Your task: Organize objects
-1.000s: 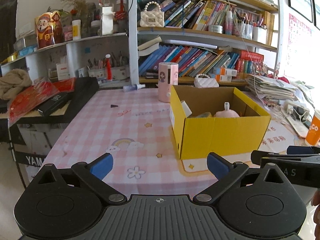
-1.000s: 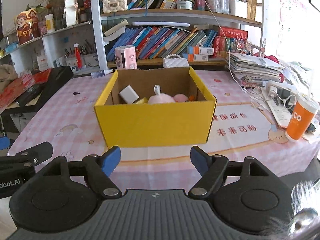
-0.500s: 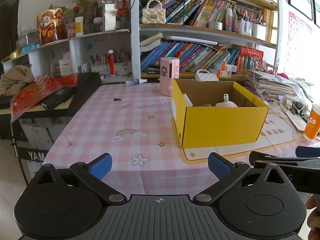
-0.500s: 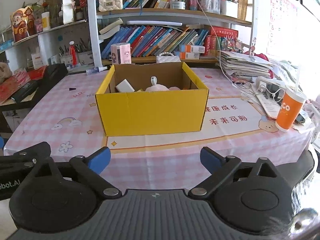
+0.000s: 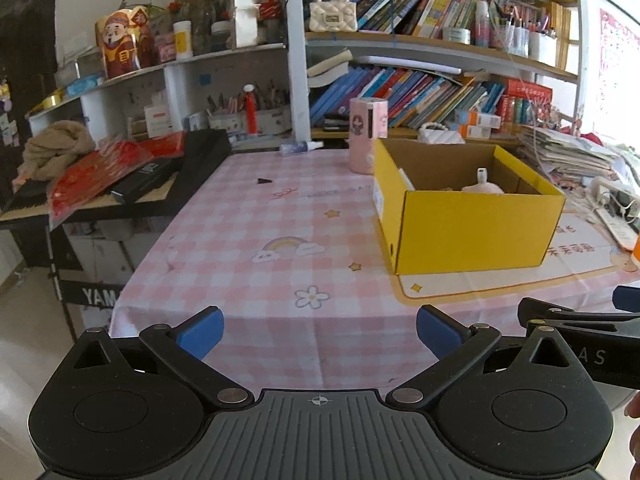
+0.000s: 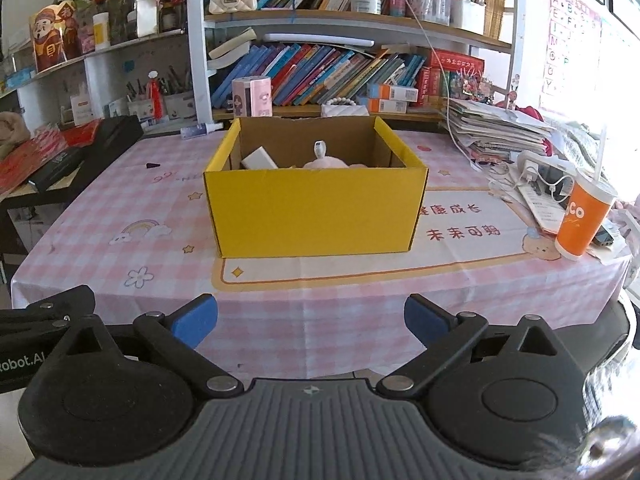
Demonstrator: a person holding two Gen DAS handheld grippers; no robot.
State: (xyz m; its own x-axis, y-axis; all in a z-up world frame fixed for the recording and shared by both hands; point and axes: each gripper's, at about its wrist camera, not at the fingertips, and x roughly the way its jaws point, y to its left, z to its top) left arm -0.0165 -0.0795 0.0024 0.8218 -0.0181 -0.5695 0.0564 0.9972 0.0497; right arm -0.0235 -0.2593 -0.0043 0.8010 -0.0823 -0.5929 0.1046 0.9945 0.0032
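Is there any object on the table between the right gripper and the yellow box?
Nothing visible is in the way. In the right wrist view, only bare pink checked tablecloth lies between the open, empty right gripper and the near wall of the yellow box. The orange cup stands off to the right.

I see an open yellow cardboard box (image 6: 316,212) with a plain brown inside standing upright on the pink checked tablecloth (image 6: 100,216), partly over its cream printed panel. Inside, a white rectangular block (image 6: 259,159) leans at the left, beside a pale pink rounded item with a white nozzle (image 6: 322,158) near the middle.
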